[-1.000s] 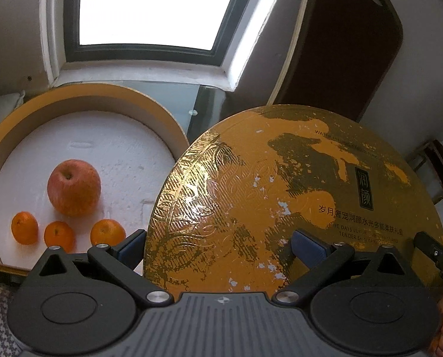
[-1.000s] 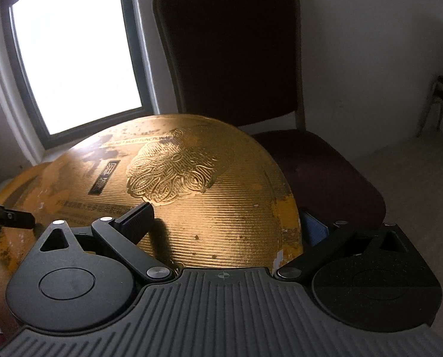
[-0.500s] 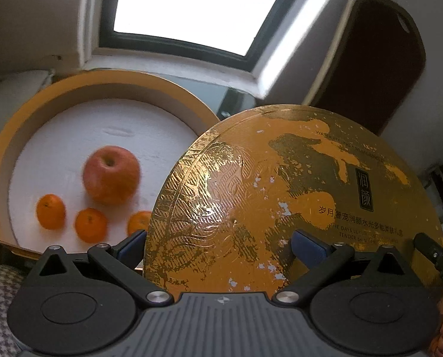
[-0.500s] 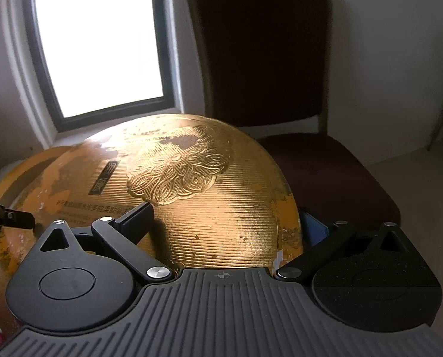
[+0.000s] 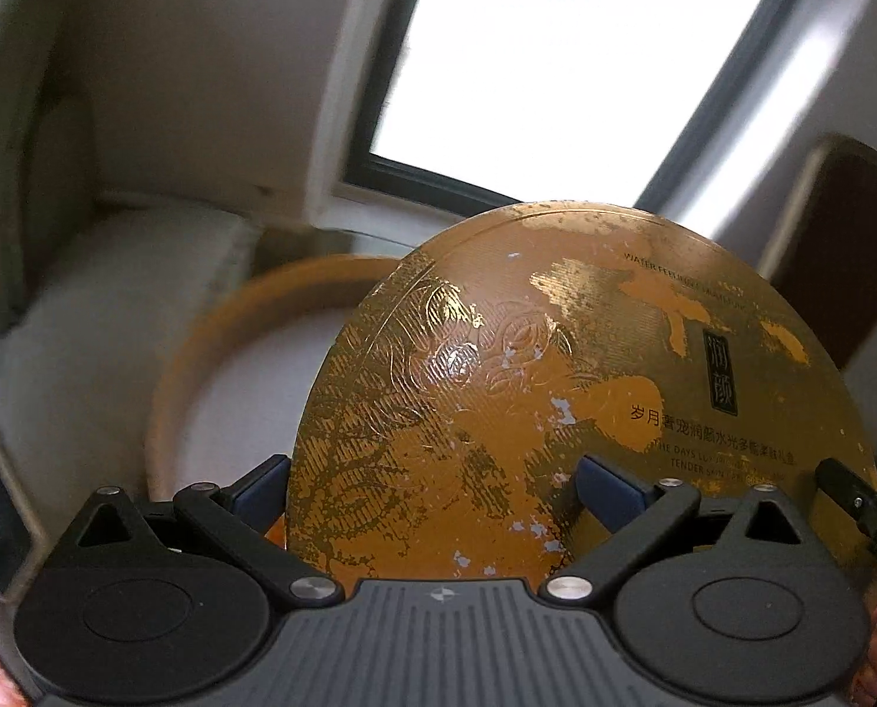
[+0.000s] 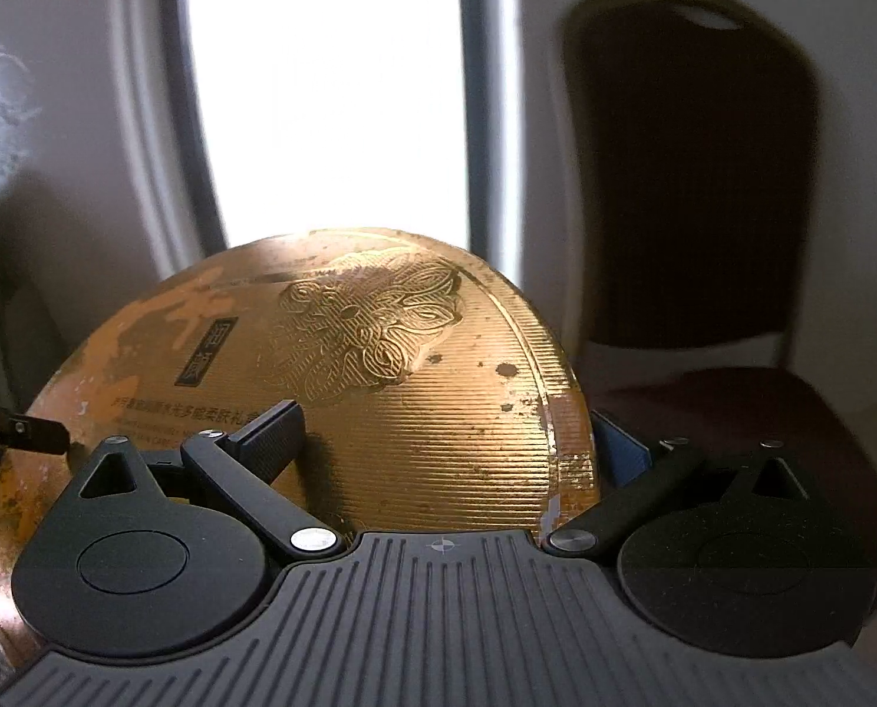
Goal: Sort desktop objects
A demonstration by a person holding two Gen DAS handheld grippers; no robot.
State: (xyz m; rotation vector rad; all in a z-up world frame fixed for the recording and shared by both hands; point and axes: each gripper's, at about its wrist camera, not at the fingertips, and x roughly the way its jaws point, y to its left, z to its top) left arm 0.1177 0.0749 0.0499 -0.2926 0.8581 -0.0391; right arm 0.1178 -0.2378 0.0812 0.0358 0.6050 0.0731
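Observation:
A round gold lid (image 5: 556,389) with embossed flowers and Chinese print fills both views; it also shows in the right wrist view (image 6: 344,377). My left gripper (image 5: 432,489) is shut on the lid's left rim. My right gripper (image 6: 444,442) is shut on its right rim. The lid is held tilted above the round orange box base (image 5: 214,330) with a white liner, which shows behind and left of it. The fruit in the base is hidden by the lid.
A bright window (image 5: 556,70) is behind the table. A dark red chair (image 6: 692,188) stands to the right. A pale cushion (image 5: 85,318) lies left of the box base.
Both grippers have carried the lid to the left over the box base. The apple and small oranges, visible before, are now covered from view.

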